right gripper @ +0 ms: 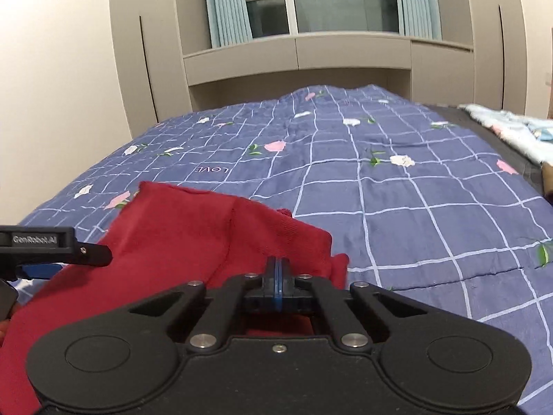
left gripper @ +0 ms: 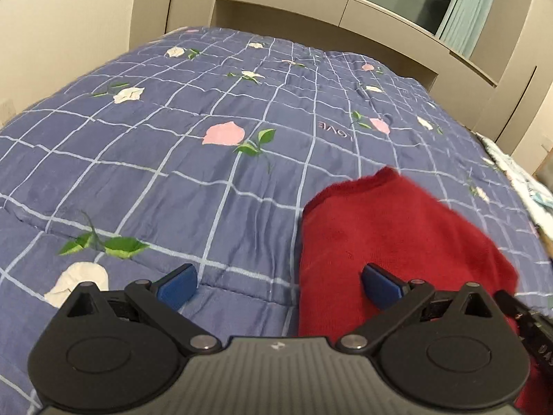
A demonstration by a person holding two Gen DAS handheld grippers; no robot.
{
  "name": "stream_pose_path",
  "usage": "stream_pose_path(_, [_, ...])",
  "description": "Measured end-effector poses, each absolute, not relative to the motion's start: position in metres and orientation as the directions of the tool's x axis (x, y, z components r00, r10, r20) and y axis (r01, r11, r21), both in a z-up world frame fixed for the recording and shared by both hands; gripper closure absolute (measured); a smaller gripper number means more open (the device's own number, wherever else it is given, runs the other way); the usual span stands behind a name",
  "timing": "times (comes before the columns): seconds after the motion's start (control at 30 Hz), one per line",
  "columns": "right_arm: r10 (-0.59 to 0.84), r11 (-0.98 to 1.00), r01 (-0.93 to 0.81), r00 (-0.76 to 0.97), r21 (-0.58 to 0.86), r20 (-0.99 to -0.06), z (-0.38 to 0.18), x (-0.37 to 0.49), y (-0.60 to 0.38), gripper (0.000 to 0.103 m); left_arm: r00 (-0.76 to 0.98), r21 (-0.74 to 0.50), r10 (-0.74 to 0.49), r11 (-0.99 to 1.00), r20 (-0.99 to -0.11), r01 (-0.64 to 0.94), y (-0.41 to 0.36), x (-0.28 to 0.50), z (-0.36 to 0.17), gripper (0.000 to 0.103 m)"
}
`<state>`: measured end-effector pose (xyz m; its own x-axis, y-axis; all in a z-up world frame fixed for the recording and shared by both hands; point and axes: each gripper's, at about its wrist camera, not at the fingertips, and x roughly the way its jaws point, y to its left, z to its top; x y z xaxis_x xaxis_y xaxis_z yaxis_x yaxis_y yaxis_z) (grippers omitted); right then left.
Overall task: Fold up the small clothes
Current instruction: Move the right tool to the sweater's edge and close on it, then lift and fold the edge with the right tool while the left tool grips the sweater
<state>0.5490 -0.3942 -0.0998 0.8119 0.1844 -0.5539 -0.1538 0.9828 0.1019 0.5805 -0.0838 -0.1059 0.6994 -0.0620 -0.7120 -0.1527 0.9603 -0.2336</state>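
Note:
A small red knit garment (left gripper: 390, 228) lies bunched on the blue flowered quilt (left gripper: 172, 180). My left gripper (left gripper: 278, 285) is open, its blue pads wide apart, with the garment's left edge between them and its right pad over the cloth. In the right wrist view the garment (right gripper: 179, 228) lies ahead and to the left. My right gripper (right gripper: 277, 269) is shut, its pads pressed together at the garment's near right edge; whether cloth is pinched between them is hidden. The left gripper's finger (right gripper: 86, 254) shows at the left edge of that view.
The quilt (right gripper: 414, 214) covers the bed. Beige cupboards (right gripper: 297, 58) and a window with teal curtains (right gripper: 224, 3) stand behind the bed. A pale patterned cloth (right gripper: 511, 128) lies at the bed's far right edge.

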Motion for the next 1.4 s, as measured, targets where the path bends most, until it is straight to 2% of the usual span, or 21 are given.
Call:
stream_pose_path(0.1, [0.163,0.986,-0.126,0.823,0.106,-0.544,-0.107,0.547,-0.398,0.103,0.72,-0.169,-0.029,0.978,-0.693,-0.123,-0.093,0.576,-0.108,0.0])
stream_pose_path(0.3, [0.172,0.984,-0.121,0.829,0.13,-0.533,-0.098,0.542,-0.402,0.103,0.713,-0.186,-0.047,0.975,-0.7,-0.118,-0.09,0.566,-0.093,0.001])
stream_pose_path(0.4, [0.188,0.981,-0.131,0.842,0.146,-0.506,-0.081,0.523,-0.402,0.085,0.735,-0.178,-0.06,0.981,-0.676,-0.083,-0.089,0.547,-0.078,0.001])
stream_pose_path(0.63, [0.22,0.975,-0.184,0.836,0.122,-0.503,-0.074,0.477,-0.39,0.086,0.721,-0.167,-0.122,0.986,-0.683,0.008,-0.098,0.511,-0.071,0.001])
stream_pose_path(0.73, [0.205,0.979,-0.162,0.833,0.128,-0.515,-0.085,0.472,-0.392,0.086,0.714,-0.148,-0.114,0.989,-0.69,0.015,-0.1,0.506,-0.082,0.001])
stream_pose_path(1.07, [0.211,0.974,-0.14,0.842,0.175,-0.497,-0.097,0.469,-0.399,0.086,0.701,-0.194,-0.142,0.981,-0.699,0.006,-0.095,0.505,-0.091,0.0])
stream_pose_path(1.13, [0.207,0.974,-0.131,0.848,0.187,-0.488,-0.092,0.464,-0.398,0.083,0.698,-0.194,-0.141,0.981,-0.702,0.003,-0.095,0.503,-0.085,0.001])
stream_pose_path(1.2, [0.22,0.971,-0.142,0.852,0.195,-0.474,-0.084,0.454,-0.396,0.071,0.702,-0.205,-0.152,0.979,-0.696,0.008,-0.092,0.497,-0.078,0.001])
stream_pose_path(1.23, [0.222,0.971,-0.151,0.854,0.186,-0.47,-0.082,0.447,-0.394,0.069,0.705,-0.214,-0.165,0.977,-0.69,0.02,-0.09,0.493,-0.076,0.001])
stream_pose_path(1.4, [0.192,0.981,-0.162,0.851,0.103,-0.489,-0.089,0.43,-0.386,0.067,0.695,-0.223,-0.188,0.974,-0.694,0.04,-0.088,0.48,-0.089,0.001])
